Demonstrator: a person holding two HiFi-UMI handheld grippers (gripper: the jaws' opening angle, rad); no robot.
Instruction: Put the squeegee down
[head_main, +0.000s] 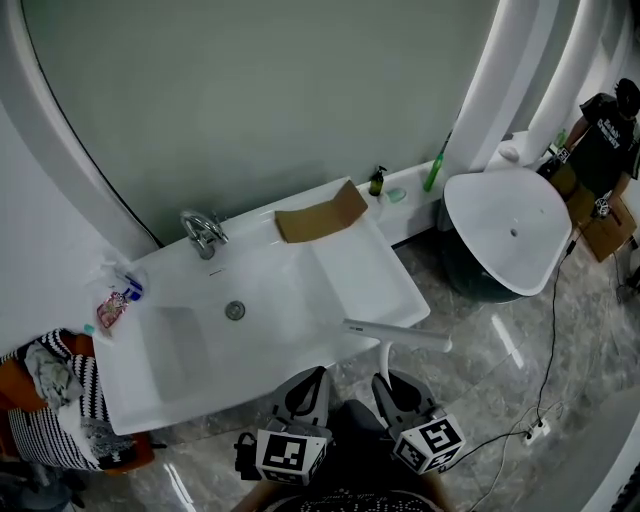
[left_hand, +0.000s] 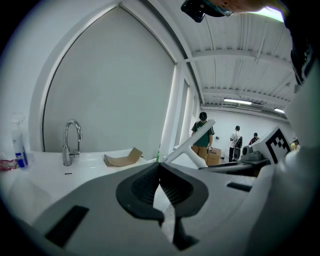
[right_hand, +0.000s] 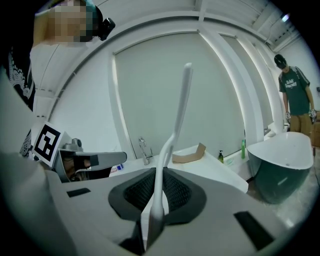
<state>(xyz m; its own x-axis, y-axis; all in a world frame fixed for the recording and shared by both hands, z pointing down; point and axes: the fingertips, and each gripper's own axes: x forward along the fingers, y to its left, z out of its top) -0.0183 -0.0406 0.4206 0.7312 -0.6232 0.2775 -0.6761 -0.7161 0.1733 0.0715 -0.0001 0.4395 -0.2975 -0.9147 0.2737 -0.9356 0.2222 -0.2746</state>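
Observation:
The white squeegee (head_main: 392, 338) is held upright just off the front right edge of the white sink counter (head_main: 370, 270), blade bar on top and level. My right gripper (head_main: 388, 380) is shut on its handle; in the right gripper view the squeegee (right_hand: 176, 125) rises from between the pads of the right gripper (right_hand: 159, 175). My left gripper (head_main: 312, 385) sits beside it to the left, shut with nothing in it. From the left gripper (left_hand: 160, 169) the squeegee (left_hand: 192, 143) shows to the right, above the counter.
On the counter are a faucet (head_main: 203, 233), a drain (head_main: 235, 310), a folded cardboard piece (head_main: 320, 217), small bottles (head_main: 377, 181) and a spray bottle (head_main: 128, 290). A round white tub (head_main: 510, 235) stands right. A person (head_main: 605, 130) is at far right. Striped cloth (head_main: 60, 395) lies left.

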